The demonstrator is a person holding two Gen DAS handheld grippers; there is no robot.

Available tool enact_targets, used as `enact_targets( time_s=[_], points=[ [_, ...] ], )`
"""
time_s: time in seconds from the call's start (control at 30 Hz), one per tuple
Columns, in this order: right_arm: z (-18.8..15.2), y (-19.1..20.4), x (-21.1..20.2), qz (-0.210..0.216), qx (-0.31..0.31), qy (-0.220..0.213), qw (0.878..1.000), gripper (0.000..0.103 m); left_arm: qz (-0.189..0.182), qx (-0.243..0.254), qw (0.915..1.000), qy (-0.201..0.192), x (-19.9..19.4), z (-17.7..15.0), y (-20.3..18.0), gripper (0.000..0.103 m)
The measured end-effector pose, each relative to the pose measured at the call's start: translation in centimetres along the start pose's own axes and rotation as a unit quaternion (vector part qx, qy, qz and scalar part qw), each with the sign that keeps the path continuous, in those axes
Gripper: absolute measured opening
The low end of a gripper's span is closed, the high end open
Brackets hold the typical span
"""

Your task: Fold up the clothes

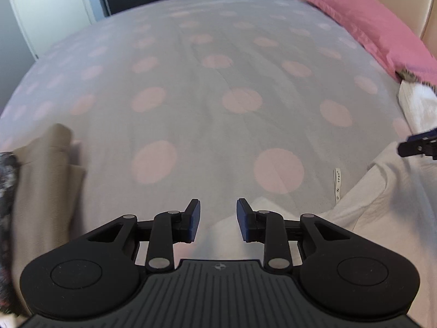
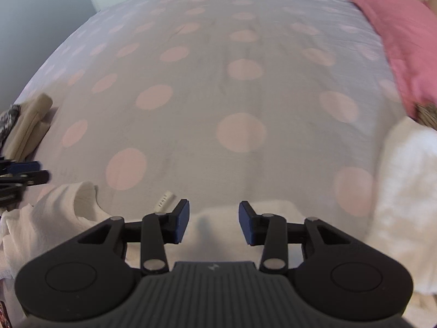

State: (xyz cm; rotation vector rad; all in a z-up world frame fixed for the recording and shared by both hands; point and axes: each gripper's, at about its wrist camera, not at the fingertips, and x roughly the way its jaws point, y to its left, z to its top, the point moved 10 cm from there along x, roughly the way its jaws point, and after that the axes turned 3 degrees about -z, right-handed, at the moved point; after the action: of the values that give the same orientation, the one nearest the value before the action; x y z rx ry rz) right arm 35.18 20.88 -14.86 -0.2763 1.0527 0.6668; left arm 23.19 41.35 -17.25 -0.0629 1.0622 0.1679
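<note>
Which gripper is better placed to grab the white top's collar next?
Left. The left gripper is right beside the collar; the right gripper, jaws open and empty, sits past the label.

Ahead of both my grippers the dotted bedspread (image 1: 218, 87) lies bare across its whole middle, so there is wide room to pass there. On my left a beige folded stack (image 1: 46, 175) sits at the bed's edge; on my right a pink pillow (image 1: 377, 24) and a white fluffy pile (image 2: 409, 191) close that side. The white garment (image 2: 62, 213) lies crumpled near me, under and between my tools.
</note>
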Motion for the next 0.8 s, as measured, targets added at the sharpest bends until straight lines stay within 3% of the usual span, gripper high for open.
enact_targets(
  time_s=[0.23, 0.37, 0.47, 0.6, 0.73, 0.8],
  points=[
    [-0.4, 3.9, 5.4, 0.076, 0.017, 0.052, 0.996, 0.044, -0.033, 0.035, 0.9981, 0.038, 4.6, -1.6, -2.9, 0.028],
    [-1.1, 4.7, 7.5, 0.067, 0.02, 0.057, 0.996, 0.041, -0.036, 0.031, 0.9985, 0.028, 4.8, -1.7, -2.8, 0.028],
    [-1.1, 5.0, 7.7, 0.058, 0.016, 0.044, 0.997, 0.003, -0.039, 0.025, 0.9987, 0.023, 4.6, -1.5, -2.8, 0.028],
    [0.2, 4.9, 5.7, 0.054, 0.005, 0.003, 0.999, 0.001, -0.044, 0.011, 0.999, 0.001, 3.8, -0.8, -2.7, 0.025],
    [3.4, 4.6, 2.0, 0.056, 0.019, -0.084, 0.995, 0.001, -0.039, -0.027, 0.9971, -0.06, 1.4, 1.1, -1.5, 0.025],
    [4.1, 4.5, 1.3, 0.054, 0.024, -0.095, 0.994, 0.001, -0.033, -0.047, 0.9949, -0.084, 0.5, 1.8, -0.8, 0.025]
  ],
)
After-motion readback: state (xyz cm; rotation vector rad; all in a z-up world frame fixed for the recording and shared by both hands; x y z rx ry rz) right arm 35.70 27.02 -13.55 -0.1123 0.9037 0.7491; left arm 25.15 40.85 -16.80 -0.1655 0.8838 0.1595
